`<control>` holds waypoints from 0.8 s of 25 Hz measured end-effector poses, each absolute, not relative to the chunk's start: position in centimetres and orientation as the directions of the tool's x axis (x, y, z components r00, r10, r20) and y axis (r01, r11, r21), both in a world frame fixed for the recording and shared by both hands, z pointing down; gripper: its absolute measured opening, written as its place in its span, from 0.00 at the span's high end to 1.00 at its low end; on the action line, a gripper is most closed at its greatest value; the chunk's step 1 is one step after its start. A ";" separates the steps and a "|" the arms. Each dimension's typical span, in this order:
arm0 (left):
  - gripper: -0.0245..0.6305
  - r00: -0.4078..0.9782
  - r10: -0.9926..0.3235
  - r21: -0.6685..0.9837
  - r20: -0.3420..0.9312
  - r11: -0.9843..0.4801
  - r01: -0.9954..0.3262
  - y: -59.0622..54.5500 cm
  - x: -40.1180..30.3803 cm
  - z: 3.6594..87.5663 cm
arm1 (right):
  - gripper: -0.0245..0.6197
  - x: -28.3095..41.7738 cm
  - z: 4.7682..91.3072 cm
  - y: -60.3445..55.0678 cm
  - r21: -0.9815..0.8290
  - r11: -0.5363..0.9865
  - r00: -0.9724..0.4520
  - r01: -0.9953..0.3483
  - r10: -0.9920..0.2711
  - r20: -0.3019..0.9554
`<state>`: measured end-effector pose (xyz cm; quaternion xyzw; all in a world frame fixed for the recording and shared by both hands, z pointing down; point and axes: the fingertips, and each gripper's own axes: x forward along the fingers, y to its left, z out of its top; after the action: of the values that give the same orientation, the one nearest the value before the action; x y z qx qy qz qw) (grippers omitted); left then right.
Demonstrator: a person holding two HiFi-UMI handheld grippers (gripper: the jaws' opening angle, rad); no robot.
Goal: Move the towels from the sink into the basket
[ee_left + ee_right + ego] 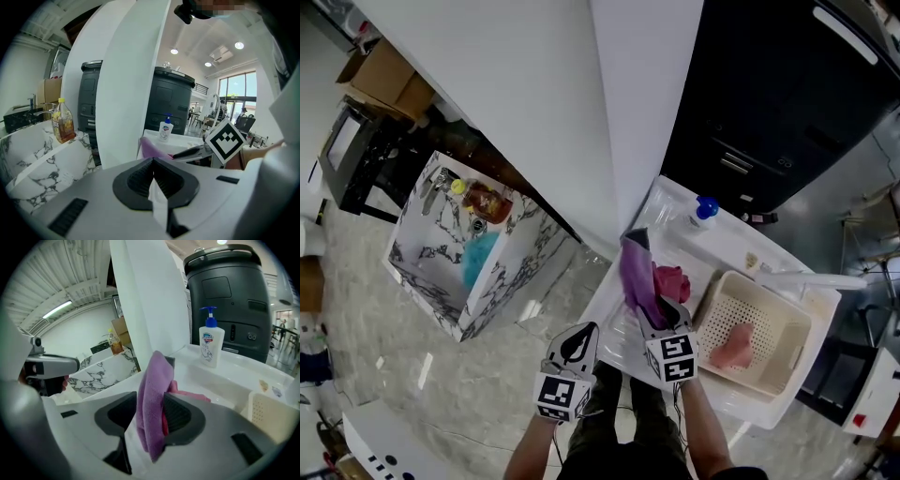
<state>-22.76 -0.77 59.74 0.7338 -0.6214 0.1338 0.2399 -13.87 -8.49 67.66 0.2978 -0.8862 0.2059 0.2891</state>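
Over the sink (684, 248), the right gripper's (152, 414) jaws stand apart with a purple towel (157, 376) hanging upright between them, loose rather than pinched. A red towel (672, 279) lies in the sink just beyond. The basket (787, 361) sits right of the sink, on this hand's side. The left gripper (153, 178), jaws closed on nothing, hangs left of the sink, farther away.

Towels counted: three, namely one purple towel (634, 272), one red towel (673, 281) and one pink towel (733, 345). One teal cloth (478, 258) was recorded separately. Baskets: one basket (789, 361). Sinks: two, a white sink (622, 333) and a marbled sink (414, 270). Bottles: two, one soap dispenser (703, 212) and one yellow-capped bottle (62, 123). Grippers: two, the left gripper (584, 328) and the right gripper (651, 304).
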 end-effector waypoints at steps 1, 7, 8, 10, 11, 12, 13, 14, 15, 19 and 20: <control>0.95 0.192 -0.847 0.189 0.495 -0.111 -0.976 -0.8 -22.8 59.8 | 0.67 -14.0 67.8 -8.5 -0.193 0.737 -0.653 -0.648 -0.407 0.639; 0.95 0.188 -0.848 0.196 0.496 -0.101 -0.975 -0.8 -23.5 60.0 | 0.80 -14.0 68.4 -8.8 -0.158 0.726 -0.620 -0.670 -0.430 0.656; 0.95 0.187 -0.848 0.197 0.495 -0.100 -0.975 -0.8 -23.6 60.0 | 0.83 -13.9 68.4 -8.9 -0.151 0.724 -0.616 -0.672 -0.435 0.656; 0.95 0.186 -0.848 0.198 0.496 -0.098 -0.975 -0.7 -23.8 60.1 | 0.85 -13.9 68.4 -9.0 -0.148 0.723 -0.614 -0.674 -0.438 0.656; 0.95 0.185 -0.849 0.198 0.495 -0.098 -0.975 -0.7 -23.8 60.1 | 0.85 -13.9 68.3 -9.0 -0.146 0.722 -0.613 -0.676 -0.441 0.655; 0.95 0.185 -0.849 0.197 0.495 -0.098 -0.975 -0.7 -23.8 60.0 | 0.86 -13.8 68.2 -9.1 -0.145 0.720 -0.612 -0.679 -0.446 0.653; 0.95 0.185 -0.850 0.196 0.494 -0.099 -0.976 -0.6 -23.9 59.9 | 0.86 -13.7 68.1 -9.1 -0.143 0.717 -0.611 -0.682 -0.451 0.650; 0.95 0.185 -0.851 0.195 0.492 -0.100 -0.976 -0.6 -23.9 59.8 | 0.86 -13.7 67.9 -9.1 -0.142 0.715 -0.612 -0.684 -0.457 0.646; 0.95 0.186 -0.853 0.194 0.489 -0.101 -0.976 -0.6 -23.9 59.6 | 0.86 -13.6 67.6 -9.1 -0.140 0.714 -0.612 -0.686 -0.462 0.641; 0.95 0.185 -0.864 0.188 0.468 -0.107 -0.976 -0.9 -24.1 58.5 | 0.87 -13.4 66.2 -9.1 -0.133 0.712 -0.622 -0.690 -0.488 0.613; 0.95 0.185 -0.867 0.187 0.464 -0.108 -0.976 -0.9 -24.1 58.2 | 0.87 -13.3 65.8 -9.0 -0.132 0.711 -0.623 -0.691 -0.494 0.607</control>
<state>-24.11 -0.94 58.24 0.7348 -0.6270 0.1197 0.2294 -13.33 -9.04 65.83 0.3354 -0.8829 0.1792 0.2754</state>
